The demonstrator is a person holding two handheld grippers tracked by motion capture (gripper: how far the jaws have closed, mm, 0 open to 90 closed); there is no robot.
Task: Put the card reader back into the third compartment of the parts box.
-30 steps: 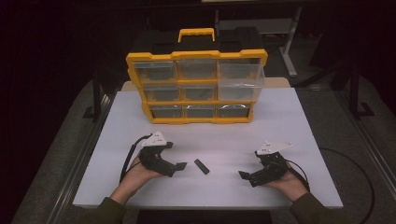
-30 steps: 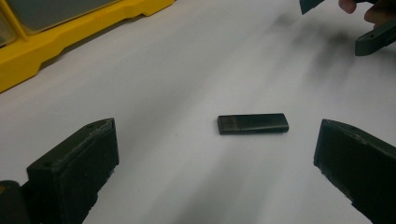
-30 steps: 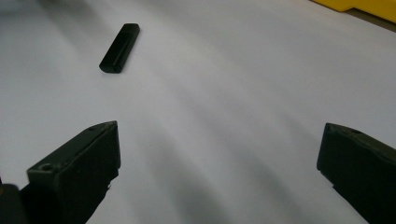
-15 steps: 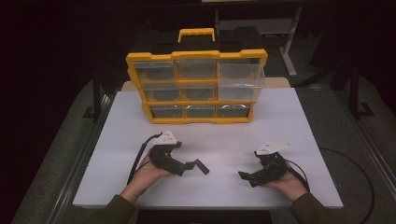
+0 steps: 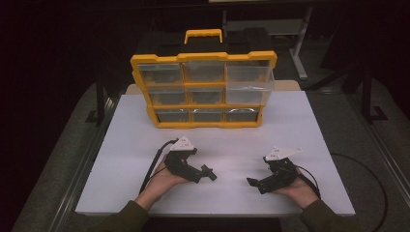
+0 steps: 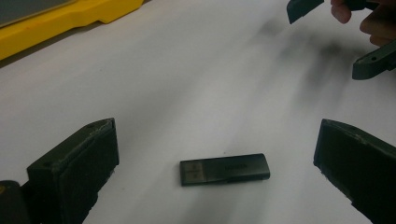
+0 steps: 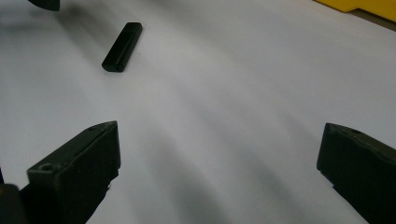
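A black USB stick (image 6: pixel 225 169) is seen lying flat on the white desk (image 5: pixel 309 125), between the spread fingers (image 6: pixel 74 172) of the left gripper (image 5: pixel 205 173), untouched by either. The left gripper is released, wide open, nothing held. The right gripper (image 5: pixel 256 182) is likewise released and empty, resting low on the desk, well apart from the stick, which is seen far off in its own view (image 7: pixel 122 46). A yellow drawer organiser (image 5: pixel 203 89) with clear drawers stands at the far side, clear of both. Compared with half a second earlier, the left gripper is found advanced rightward to straddle the stick; the right gripper's position is unchanged.
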